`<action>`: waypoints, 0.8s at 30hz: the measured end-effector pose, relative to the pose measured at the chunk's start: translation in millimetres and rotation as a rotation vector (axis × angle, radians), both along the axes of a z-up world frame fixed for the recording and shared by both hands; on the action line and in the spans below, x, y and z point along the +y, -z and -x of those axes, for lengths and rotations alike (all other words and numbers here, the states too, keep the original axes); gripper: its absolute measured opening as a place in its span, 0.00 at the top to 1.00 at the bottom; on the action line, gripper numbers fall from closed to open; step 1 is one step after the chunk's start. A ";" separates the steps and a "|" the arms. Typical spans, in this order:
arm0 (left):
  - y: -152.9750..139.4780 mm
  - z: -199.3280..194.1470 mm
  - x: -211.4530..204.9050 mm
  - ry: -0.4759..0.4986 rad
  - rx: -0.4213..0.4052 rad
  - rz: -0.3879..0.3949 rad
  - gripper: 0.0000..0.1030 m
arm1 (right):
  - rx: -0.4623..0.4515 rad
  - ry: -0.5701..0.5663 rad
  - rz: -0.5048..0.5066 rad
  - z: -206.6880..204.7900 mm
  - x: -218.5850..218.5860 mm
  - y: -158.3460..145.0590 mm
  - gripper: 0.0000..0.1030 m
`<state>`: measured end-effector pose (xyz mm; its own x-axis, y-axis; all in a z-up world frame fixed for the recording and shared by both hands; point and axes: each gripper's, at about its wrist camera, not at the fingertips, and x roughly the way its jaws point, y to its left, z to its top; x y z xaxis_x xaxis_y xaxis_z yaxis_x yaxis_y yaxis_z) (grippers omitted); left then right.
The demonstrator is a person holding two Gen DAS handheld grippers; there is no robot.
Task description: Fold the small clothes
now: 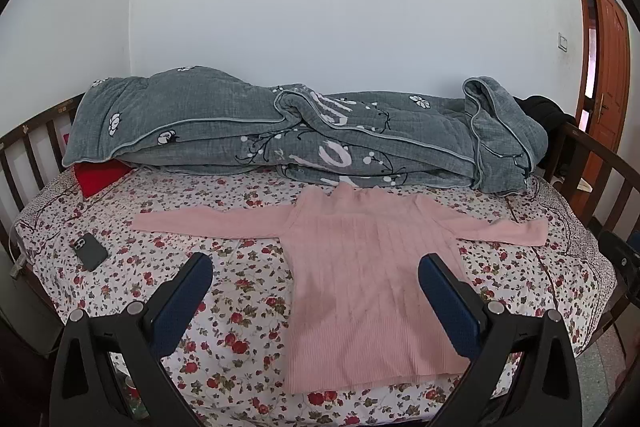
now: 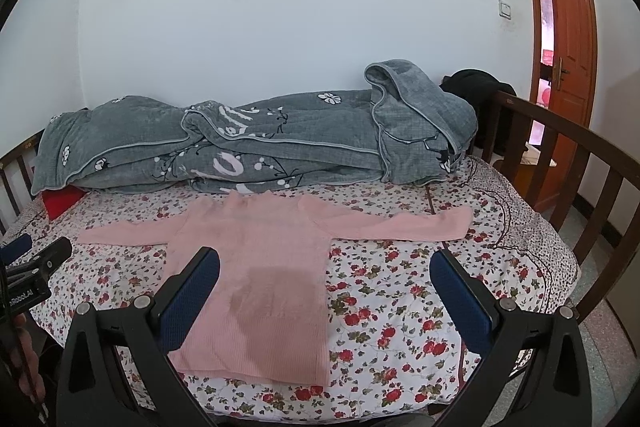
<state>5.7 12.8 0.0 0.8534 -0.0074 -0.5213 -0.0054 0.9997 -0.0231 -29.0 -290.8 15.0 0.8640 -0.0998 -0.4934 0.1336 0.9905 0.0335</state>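
A pink ribbed sweater [image 1: 360,267] lies flat on the floral bed sheet [image 1: 240,287], both sleeves spread out sideways, hem toward me. It also shows in the right wrist view [image 2: 256,267]. My left gripper [image 1: 316,263] is open and empty, held above the near part of the bed over the sweater's left side. My right gripper [image 2: 326,259] is open and empty, above the sweater's right side. The left gripper's body shows at the left edge of the right wrist view [image 2: 36,267].
A grey flowered quilt [image 1: 304,135] is bunched along the wall side of the bed. A dark phone [image 1: 89,251] lies on the sheet at the left. A red item [image 1: 100,177] pokes out under the quilt. Wooden rails [image 2: 560,147] border the bed; an orange door [image 2: 568,27] stands at the right.
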 end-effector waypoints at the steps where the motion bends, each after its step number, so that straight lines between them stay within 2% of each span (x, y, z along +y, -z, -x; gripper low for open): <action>1: 0.0 0.1 -0.1 0.000 0.000 0.000 0.00 | 0.000 0.000 -0.001 -0.1 -0.3 -0.2 0.00; 7: 0.6 -1.8 0.2 -0.005 -0.011 -0.003 0.00 | -0.001 -0.003 0.000 -2.1 -0.8 -1.6 0.00; 13: 4.4 -14.1 8.8 -0.059 -0.017 -0.005 0.00 | 0.005 -0.014 0.002 -12.9 3.0 0.0 0.00; 19: 16.4 -33.8 39.2 -0.109 -0.017 0.065 0.00 | 0.019 -0.031 0.016 -39.1 15.4 8.9 0.00; 24: 39.3 -66.3 79.5 -0.174 0.029 0.075 0.00 | 0.049 -0.061 0.025 -78.7 36.1 25.1 0.00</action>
